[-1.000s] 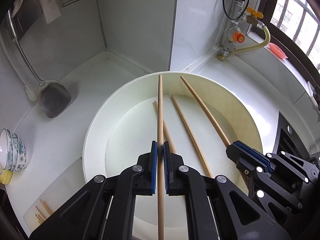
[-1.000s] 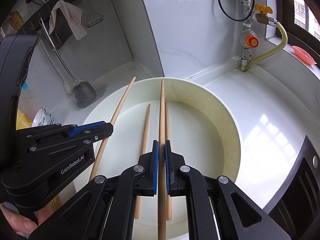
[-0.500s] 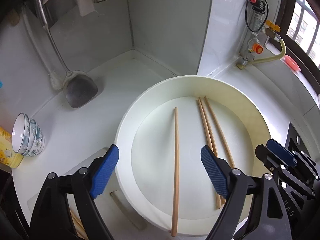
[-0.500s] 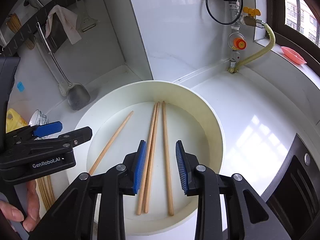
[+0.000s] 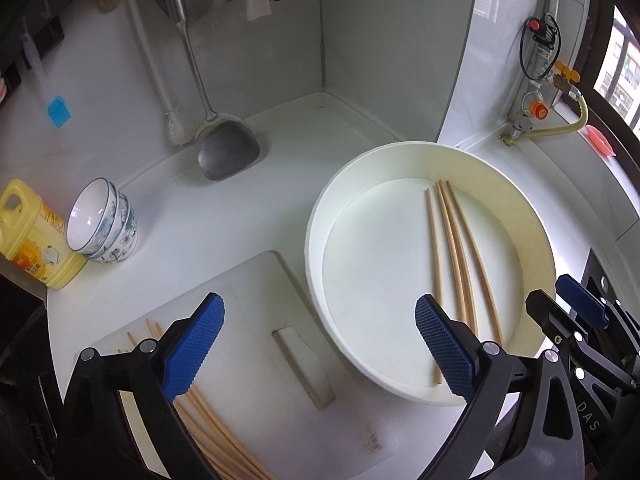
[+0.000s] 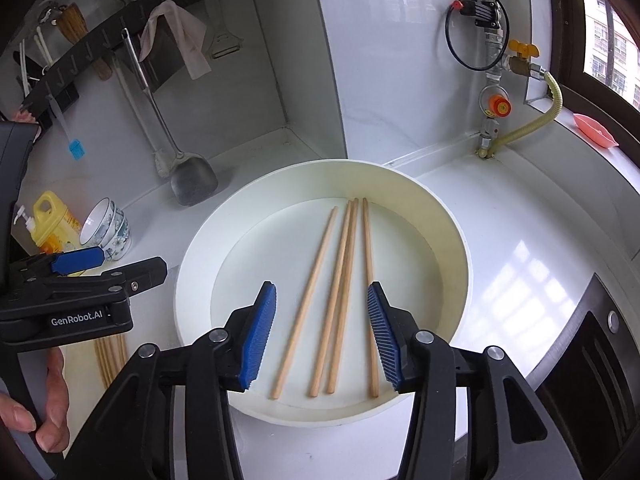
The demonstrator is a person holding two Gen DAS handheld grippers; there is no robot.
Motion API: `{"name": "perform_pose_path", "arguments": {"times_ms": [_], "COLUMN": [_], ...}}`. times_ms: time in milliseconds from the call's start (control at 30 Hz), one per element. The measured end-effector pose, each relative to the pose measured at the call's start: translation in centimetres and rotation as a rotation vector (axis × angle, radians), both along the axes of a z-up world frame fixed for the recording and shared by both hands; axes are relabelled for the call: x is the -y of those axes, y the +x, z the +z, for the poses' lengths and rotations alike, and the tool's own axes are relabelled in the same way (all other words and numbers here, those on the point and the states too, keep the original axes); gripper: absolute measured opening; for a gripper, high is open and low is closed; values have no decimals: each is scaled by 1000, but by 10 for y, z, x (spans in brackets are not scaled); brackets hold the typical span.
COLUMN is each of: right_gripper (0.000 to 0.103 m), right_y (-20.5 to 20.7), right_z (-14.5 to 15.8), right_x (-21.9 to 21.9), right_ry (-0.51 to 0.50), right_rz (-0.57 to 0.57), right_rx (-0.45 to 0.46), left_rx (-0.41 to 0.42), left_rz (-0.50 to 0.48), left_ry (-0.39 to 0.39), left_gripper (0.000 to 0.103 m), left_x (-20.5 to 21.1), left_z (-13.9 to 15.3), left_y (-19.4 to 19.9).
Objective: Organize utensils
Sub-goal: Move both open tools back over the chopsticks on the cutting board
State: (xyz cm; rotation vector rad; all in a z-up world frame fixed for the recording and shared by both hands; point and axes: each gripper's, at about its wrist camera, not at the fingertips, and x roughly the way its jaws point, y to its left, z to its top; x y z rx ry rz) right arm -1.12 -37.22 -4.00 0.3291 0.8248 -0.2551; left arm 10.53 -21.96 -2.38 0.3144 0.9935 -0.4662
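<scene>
Chopsticks [image 6: 340, 296] lie inside the basin [image 6: 452, 224] rim; both grippers' jaws just opened, empty.

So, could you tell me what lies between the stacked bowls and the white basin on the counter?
Only bare white counter lies between the stacked bowls and the white basin, shown best in the left wrist view.
</scene>
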Motion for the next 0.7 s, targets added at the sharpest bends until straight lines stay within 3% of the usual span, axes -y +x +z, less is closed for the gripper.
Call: {"name": "perform_pose_path", "arguments": {"times_ms": [433, 700], "right_gripper": [56, 56], "right_y": [10, 18], "right_z": [-4, -11], "right_x": [-55, -83], "right_ry": [14, 29], "right_rz": [209, 339], "right_rx": [11, 14], "left_rx": [-15, -32], "left_rz": [175, 324], "left_ry": [-24, 18], "left_gripper": [96, 96], "left_x": [-74, -123], "left_z": [-1, -10], "left_y": [-21, -28]}}
